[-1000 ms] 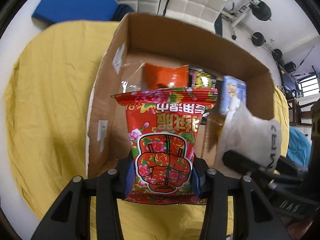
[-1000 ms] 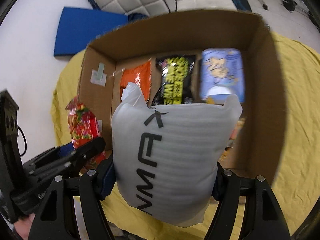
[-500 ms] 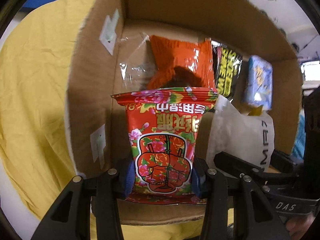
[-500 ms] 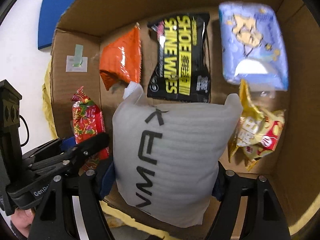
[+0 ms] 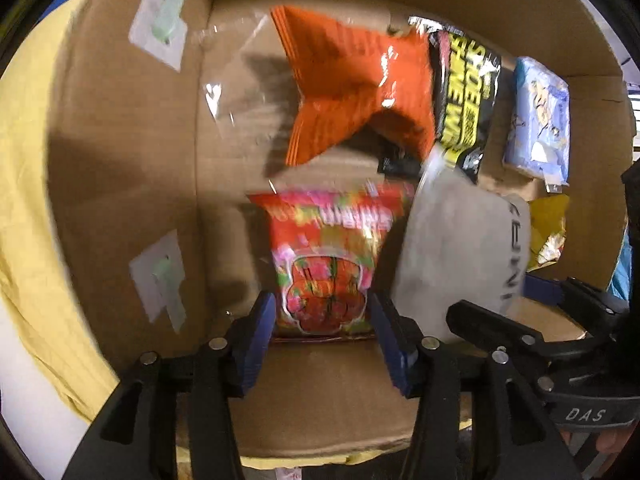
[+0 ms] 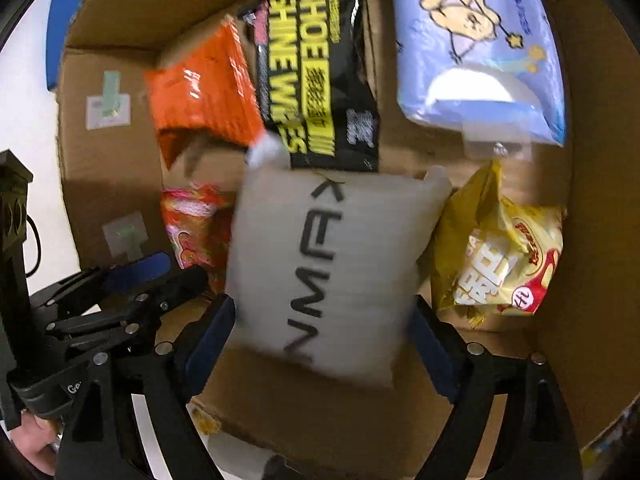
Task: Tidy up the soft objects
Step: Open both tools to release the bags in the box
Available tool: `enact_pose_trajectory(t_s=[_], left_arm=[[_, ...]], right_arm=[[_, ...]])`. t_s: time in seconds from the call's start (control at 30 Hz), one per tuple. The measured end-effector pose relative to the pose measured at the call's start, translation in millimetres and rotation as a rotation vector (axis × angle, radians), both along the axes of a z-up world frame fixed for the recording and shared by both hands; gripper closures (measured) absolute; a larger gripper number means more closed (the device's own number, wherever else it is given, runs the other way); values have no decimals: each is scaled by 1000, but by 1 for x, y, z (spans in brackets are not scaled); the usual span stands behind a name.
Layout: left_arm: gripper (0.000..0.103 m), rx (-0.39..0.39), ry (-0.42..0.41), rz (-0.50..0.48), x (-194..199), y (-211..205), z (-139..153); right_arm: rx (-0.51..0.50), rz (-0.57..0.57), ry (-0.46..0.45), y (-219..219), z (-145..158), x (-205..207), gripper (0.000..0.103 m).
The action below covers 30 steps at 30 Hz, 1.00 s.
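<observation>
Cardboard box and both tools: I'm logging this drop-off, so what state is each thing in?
Cardboard box: open-topped, holding packs.
Left tool: just opening, red floral pack between its pads.
Right tool: just opening, white pouch between its pads.
Orange bag: lying in box.

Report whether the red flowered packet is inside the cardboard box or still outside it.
Inside. The red flowered packet sits between the cardboard box walls, beside the white pouch, with the left gripper pads just opening around it.
</observation>
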State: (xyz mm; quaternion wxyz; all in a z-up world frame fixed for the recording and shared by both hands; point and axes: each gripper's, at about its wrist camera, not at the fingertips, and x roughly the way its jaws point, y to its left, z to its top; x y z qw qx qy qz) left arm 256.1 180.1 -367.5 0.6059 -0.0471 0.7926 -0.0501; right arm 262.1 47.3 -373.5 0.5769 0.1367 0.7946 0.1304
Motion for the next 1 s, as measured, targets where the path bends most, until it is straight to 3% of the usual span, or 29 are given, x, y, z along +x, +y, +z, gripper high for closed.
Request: enact_pose_trajectory(t_s=[0.33, 0.4, 0.83, 1.0], left_arm=[[55, 26, -85, 24, -29, -4, 15], [55, 33, -119, 33, -37, -2, 25], [55, 83, -354, 83, -60, -3, 87], [34, 109, -414, 112, -60, 11, 104]], right_arm=[[-23, 63, -25, 1, 13, -20, 14], [-47, 76, -48, 11, 10, -26, 14], [-199, 131, -249, 18, 58, -34, 14], [-253, 142, -318, 16, 70, -39, 15]])
